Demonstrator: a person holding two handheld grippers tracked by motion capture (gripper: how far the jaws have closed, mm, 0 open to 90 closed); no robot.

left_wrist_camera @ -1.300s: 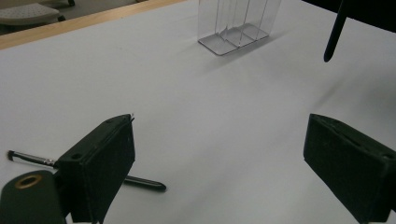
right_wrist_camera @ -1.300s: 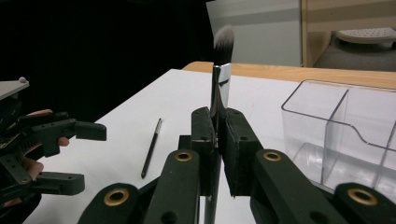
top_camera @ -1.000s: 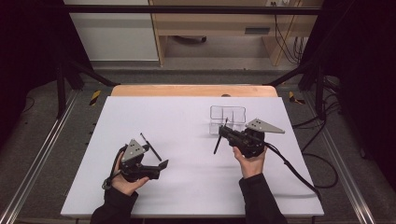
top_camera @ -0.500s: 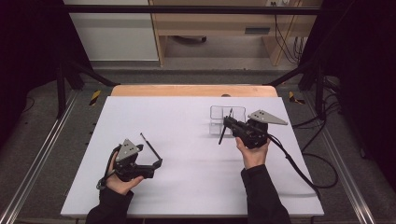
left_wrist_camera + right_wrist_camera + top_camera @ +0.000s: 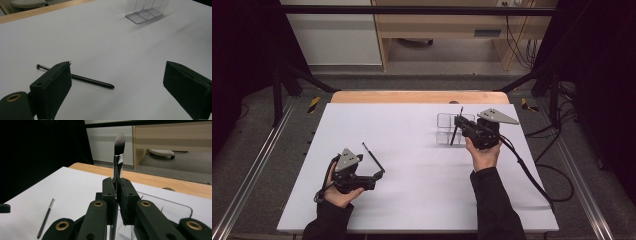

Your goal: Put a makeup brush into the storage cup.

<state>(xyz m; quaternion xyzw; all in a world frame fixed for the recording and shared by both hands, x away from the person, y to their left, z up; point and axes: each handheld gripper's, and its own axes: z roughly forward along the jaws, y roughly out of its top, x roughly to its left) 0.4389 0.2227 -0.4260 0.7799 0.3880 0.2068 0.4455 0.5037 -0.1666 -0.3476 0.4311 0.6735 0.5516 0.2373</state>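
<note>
While my right gripper [image 5: 117, 192] has carried its clamped makeup brush [image 5: 118, 157] up to the clear organizer [image 5: 448, 129] at two o'clock, my left gripper [image 5: 120, 87] has let go, jaws wide apart, the slim black brush [image 5: 82, 78] lying at eight o'clock, awaiting pickup.

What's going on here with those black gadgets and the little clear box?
A person works at a white table with tongs in each hand. The right tongs are shut on a makeup brush, held bristles-up over a clear plastic organizer. The left tongs are open above a thin black pencil-like stick lying on the table.
</note>
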